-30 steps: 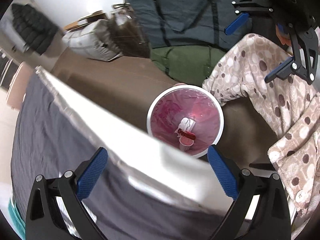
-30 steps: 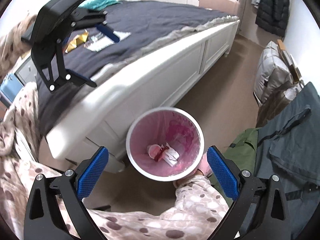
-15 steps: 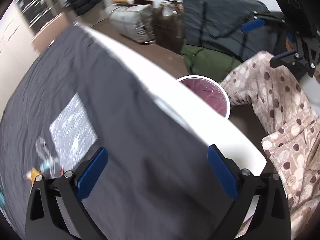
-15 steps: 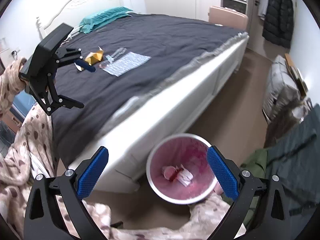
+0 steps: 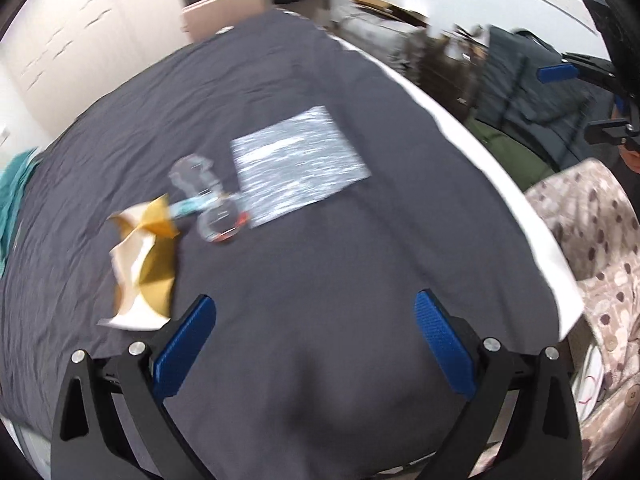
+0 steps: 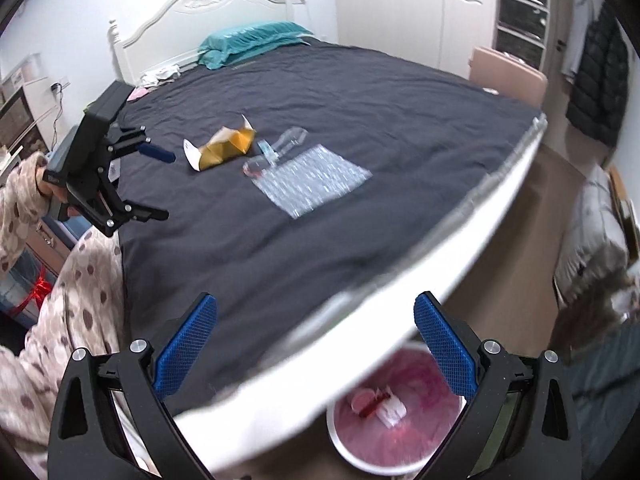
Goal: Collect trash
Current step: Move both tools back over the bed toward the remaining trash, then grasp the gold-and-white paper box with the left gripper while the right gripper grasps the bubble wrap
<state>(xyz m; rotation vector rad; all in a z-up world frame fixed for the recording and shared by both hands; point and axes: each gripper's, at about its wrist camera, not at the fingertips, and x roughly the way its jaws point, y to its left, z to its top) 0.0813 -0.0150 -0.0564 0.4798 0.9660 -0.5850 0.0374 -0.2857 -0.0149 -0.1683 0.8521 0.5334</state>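
Note:
Trash lies on the dark grey bed cover (image 5: 320, 280): a crumpled yellow and white wrapper (image 5: 142, 268), clear plastic packaging (image 5: 208, 208) and a sheet of bubble wrap (image 5: 298, 170). The same wrapper (image 6: 222, 148), packaging (image 6: 276, 152) and bubble wrap (image 6: 312, 186) show in the right wrist view. My left gripper (image 5: 314, 344) is open and empty above the bed, short of the trash; it also shows in the right wrist view (image 6: 154, 184). My right gripper (image 6: 314, 346) is open and empty over the bed's foot edge, above the pink-lined trash bin (image 6: 396, 412), which holds scraps.
The white bed frame (image 6: 400, 300) runs along the foot of the bed. A teal pillow (image 6: 248, 40) lies by the headboard. Bags and dark clothing (image 5: 512, 80) sit on the floor past the bed. My spotted sleeve (image 5: 600, 232) is at the right.
Both grippers have swung up from the bin toward the bed. The left one now faces the trash on the cover; the bin has slid to the bottom of the right view.

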